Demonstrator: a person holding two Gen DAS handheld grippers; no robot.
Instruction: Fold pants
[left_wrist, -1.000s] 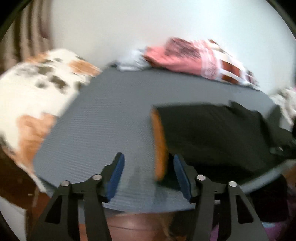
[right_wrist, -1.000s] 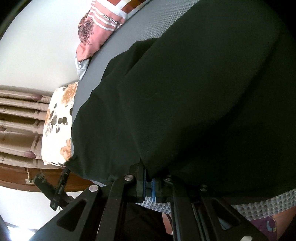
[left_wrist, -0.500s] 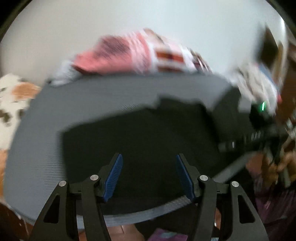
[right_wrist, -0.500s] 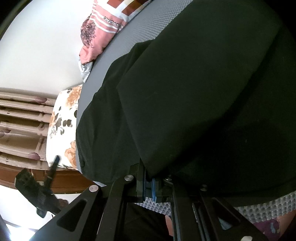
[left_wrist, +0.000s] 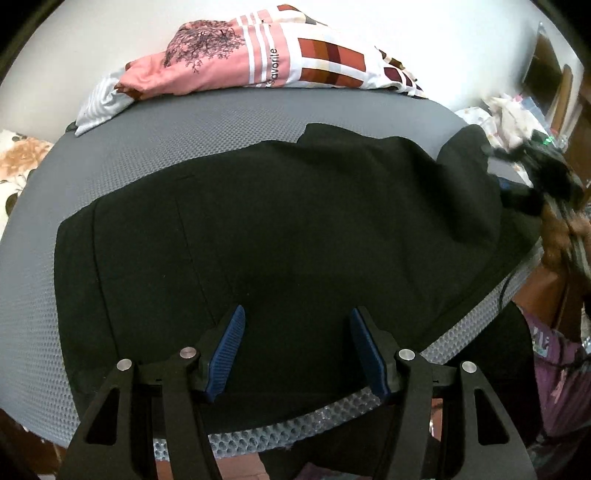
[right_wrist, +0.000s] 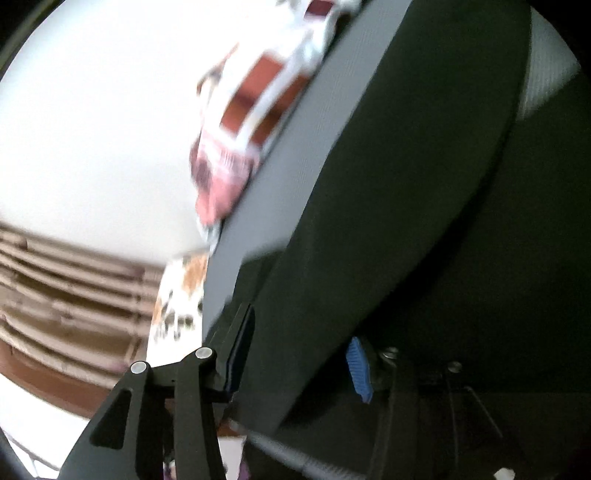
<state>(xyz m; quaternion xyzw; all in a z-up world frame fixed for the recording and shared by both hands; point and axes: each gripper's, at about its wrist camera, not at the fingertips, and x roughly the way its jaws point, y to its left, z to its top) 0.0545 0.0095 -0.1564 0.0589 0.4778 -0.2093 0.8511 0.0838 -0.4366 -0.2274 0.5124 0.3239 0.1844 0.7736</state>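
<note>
The black pants (left_wrist: 280, 236) are lying folded over on the grey counter (left_wrist: 155, 147) — further folds are likely remaining. The left tongs (left_wrist: 295, 347) are hovering apart above them; the right tongs (right_wrist: 299, 354) are also gaping, the cloth running between them — ungripped.

Pants (left_wrist: 288, 236) on the mat (left_wrist: 207, 125) — clothes pile (left_wrist: 258, 62) behind, at its far edge.

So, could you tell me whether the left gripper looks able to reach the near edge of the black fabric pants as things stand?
Probably yes. The left gripper hangs with jaws open right above the black fabric pants on the grey mesh mat, and nothing lies between them.
</note>
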